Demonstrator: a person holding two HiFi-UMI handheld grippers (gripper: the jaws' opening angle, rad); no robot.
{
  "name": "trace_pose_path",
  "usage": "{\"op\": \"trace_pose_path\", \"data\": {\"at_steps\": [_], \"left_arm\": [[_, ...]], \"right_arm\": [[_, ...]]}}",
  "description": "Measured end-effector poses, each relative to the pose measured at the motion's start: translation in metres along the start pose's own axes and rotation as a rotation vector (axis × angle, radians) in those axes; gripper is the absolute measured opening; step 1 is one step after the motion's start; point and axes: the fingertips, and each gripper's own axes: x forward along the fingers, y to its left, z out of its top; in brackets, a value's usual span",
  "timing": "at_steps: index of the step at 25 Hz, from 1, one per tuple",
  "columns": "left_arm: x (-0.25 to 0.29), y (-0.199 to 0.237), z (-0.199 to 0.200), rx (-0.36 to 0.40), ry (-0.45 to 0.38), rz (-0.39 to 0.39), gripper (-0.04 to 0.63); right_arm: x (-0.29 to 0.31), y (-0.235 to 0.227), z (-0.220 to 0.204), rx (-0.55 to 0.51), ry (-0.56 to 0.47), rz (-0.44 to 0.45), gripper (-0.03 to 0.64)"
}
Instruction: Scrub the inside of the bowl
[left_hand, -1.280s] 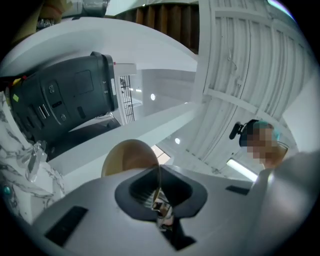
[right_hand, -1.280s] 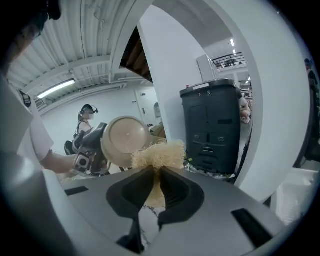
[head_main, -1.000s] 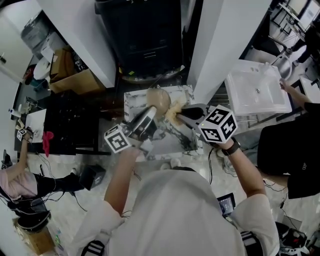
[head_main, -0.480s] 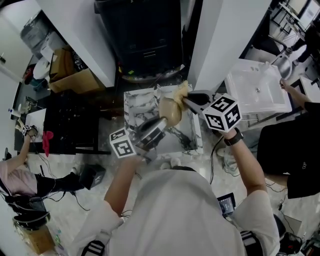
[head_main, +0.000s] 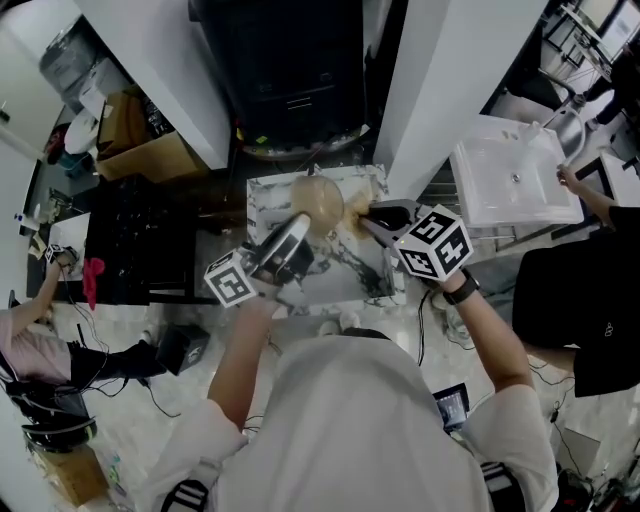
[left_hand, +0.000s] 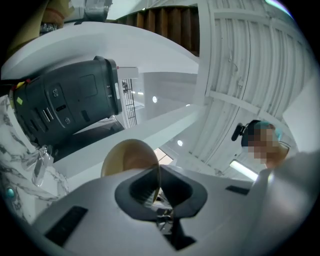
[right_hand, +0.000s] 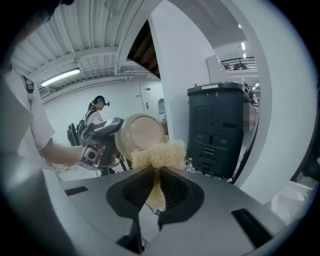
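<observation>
Head view: left gripper (head_main: 300, 228) holds the tan bowl (head_main: 318, 200) up, with right gripper (head_main: 368, 217) just to its right.

Left gripper view: jaws pinched tight on the bowl's rim.

Right gripper view: jaws clamped on a straw-coloured scrubber (right_hand: 159, 155), and the bowl sits just beyond it, up-left, probably mouth facing it.

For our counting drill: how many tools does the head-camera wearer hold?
2: the left tool clamps the bowl by its rim; the right tool pinches the scrubber beside it.
</observation>
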Motion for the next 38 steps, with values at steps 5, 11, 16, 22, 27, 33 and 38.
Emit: {"op": "trace_pose_path", "data": {"at_steps": [5,11,16,22,27,33,38], "left_arm": [[-0.007,0.010,0.002,0.039,0.016,0.055,0.020],[-0.003,0.001,-0.029,0.083,0.094,0.055,0.020],[0.002,-0.019,-0.043,0.082,0.136,-0.009,0.020],[0.005,-0.040,-0.028,0.050,0.070,-0.066,0.020],[0.001,-0.040,-0.003,0.031,-0.017,-0.058,0.020],[-0.003,-0.020,0.009,0.078,-0.016,0.029,0.020],[0.004,-0.016,-0.024,0.093,0.077,0.039,0.020]], "right_arm": [[-0.001,0.043,0.022,-0.085,-0.023,0.074,0.049],[-0.016,0.045,0.052,-0.143,-0.079,0.040,0.049],[-0.023,0.009,0.065,-0.118,-0.103,-0.052,0.049],[-0.016,-0.019,0.049,-0.057,-0.074,-0.100,0.049],[-0.017,-0.010,0.033,-0.055,-0.039,-0.091,0.049],[-0.019,0.032,0.031,-0.124,-0.011,-0.016,0.049],[-0.035,0.037,0.052,-0.181,-0.053,-0.041,0.049]]}}
